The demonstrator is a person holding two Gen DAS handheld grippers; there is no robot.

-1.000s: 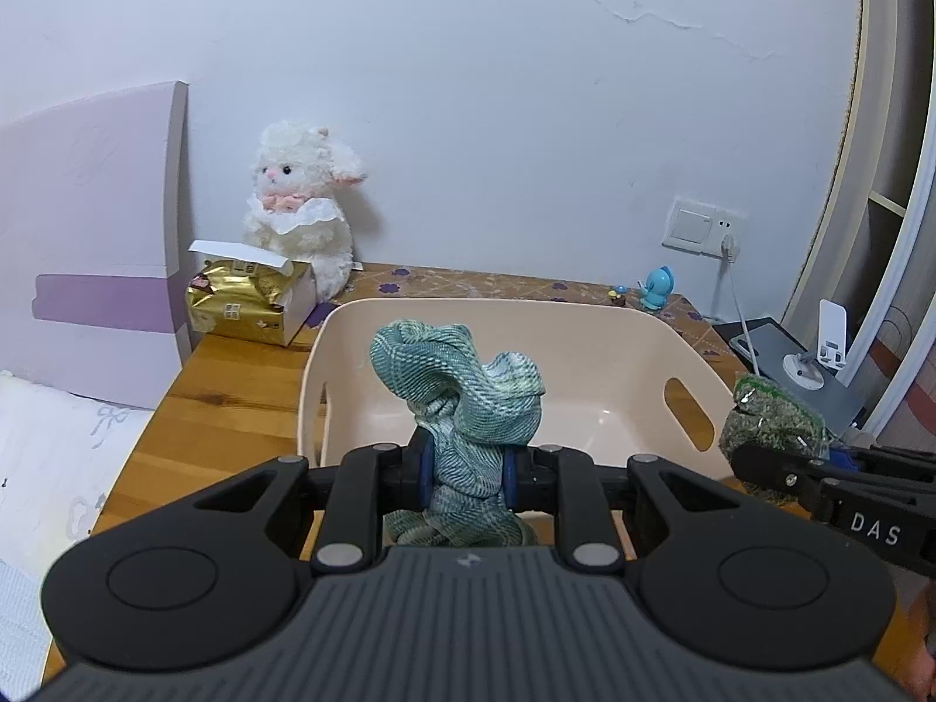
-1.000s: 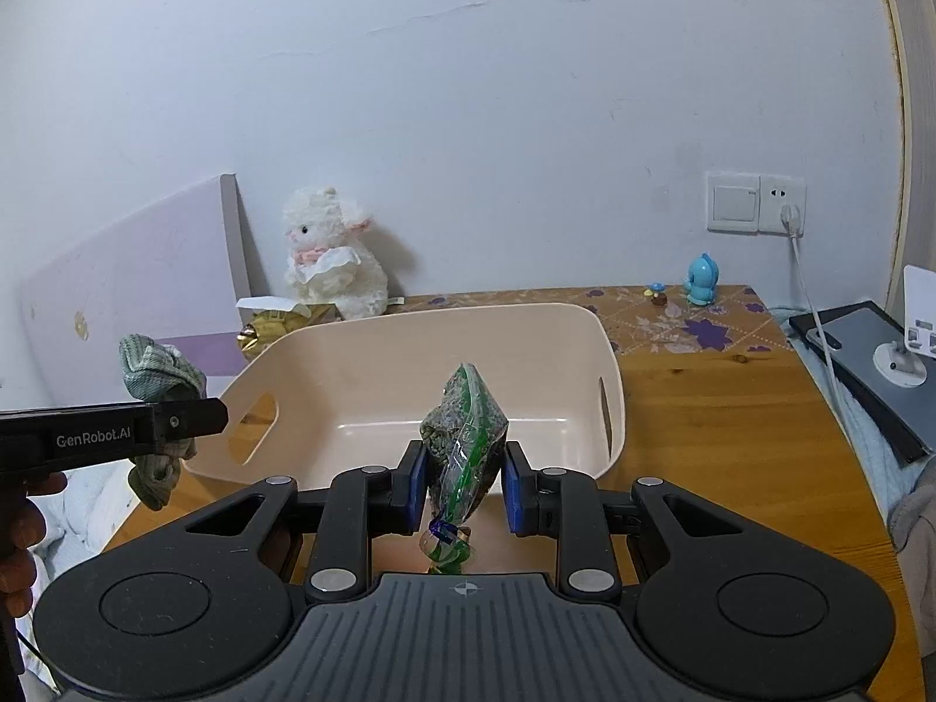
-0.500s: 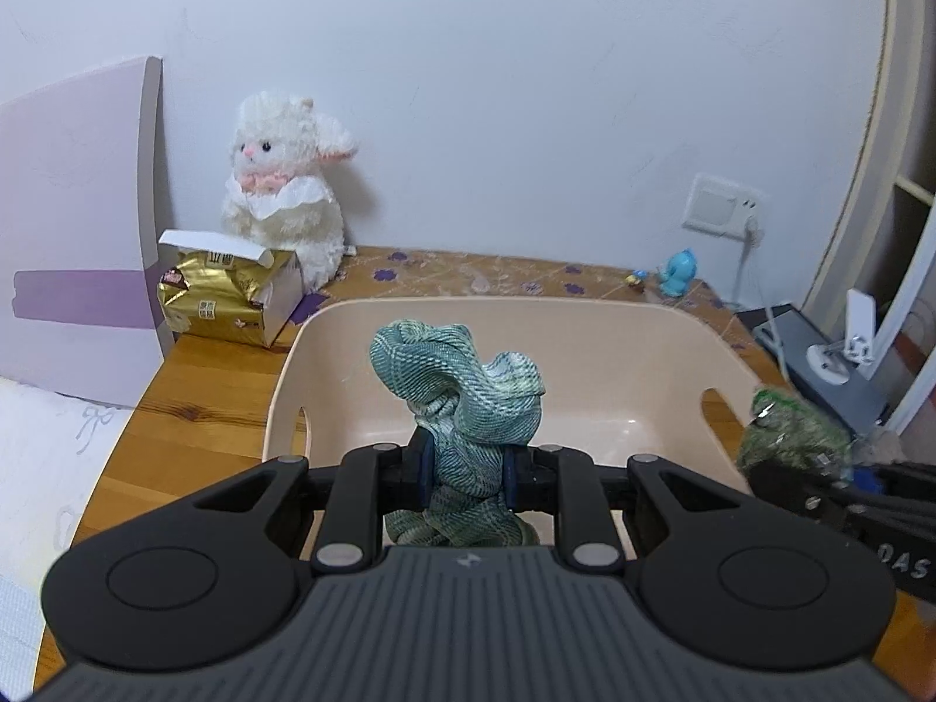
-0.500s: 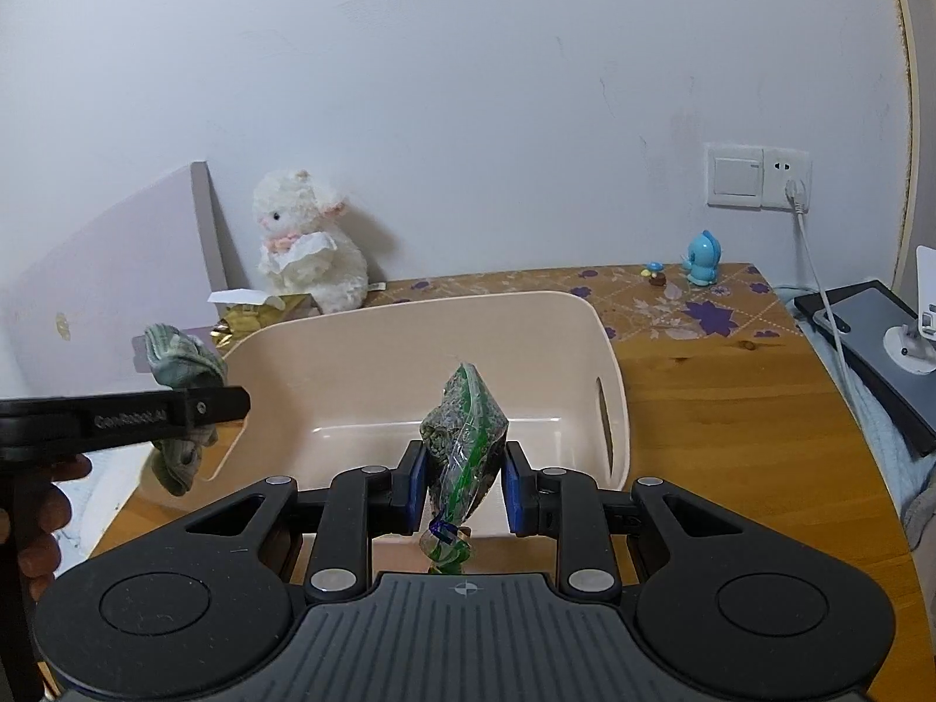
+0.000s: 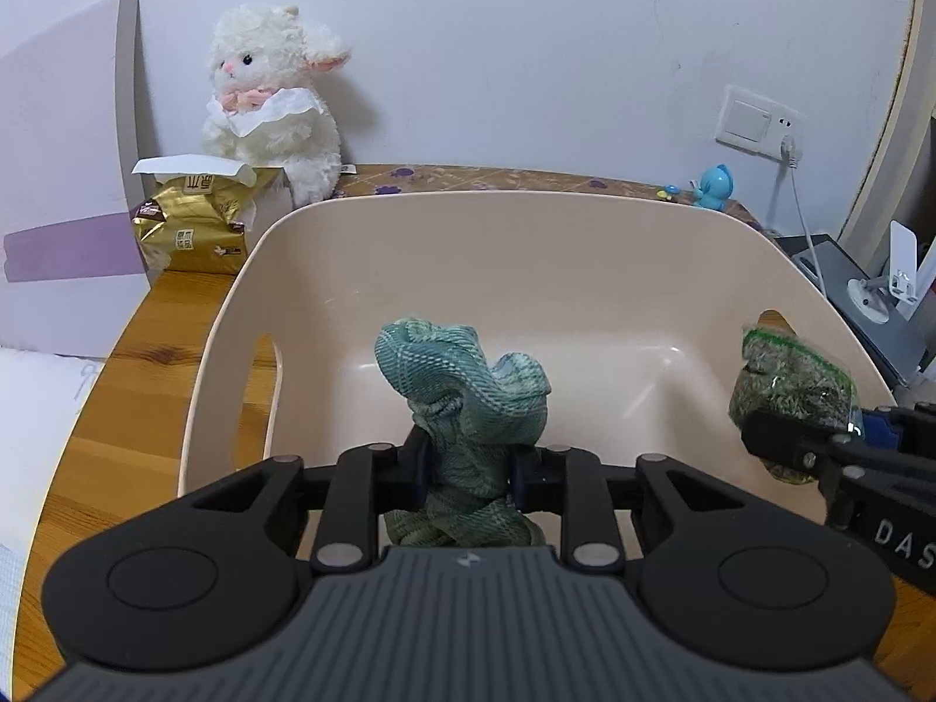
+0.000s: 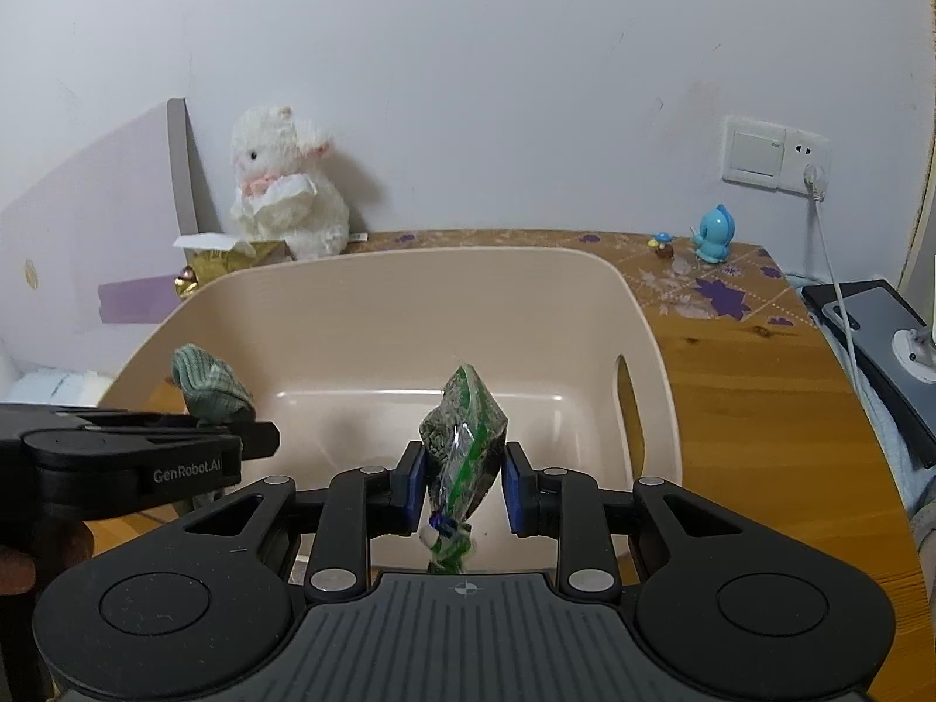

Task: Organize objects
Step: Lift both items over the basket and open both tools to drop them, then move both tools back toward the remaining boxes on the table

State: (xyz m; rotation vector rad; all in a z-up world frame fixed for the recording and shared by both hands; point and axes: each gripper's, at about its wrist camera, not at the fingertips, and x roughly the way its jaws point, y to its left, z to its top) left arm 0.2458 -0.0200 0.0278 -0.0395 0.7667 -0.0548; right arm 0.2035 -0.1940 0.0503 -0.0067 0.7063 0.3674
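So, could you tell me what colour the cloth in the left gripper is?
Teal green with a woven stripe pattern; the left wrist view shows it best.

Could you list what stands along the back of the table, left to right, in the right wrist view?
Gold tissue pack → white plush lamb → tiny mushroom figure → blue figurine.

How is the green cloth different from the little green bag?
The cloth is soft, woven and scrunched up; the bag is shiny see-through plastic stuffed with something dark green. The cloth is squeezed tight in the left gripper; the bag sits between the right gripper pads, which stand apart and look to be letting go. Both hang over the beige tub.
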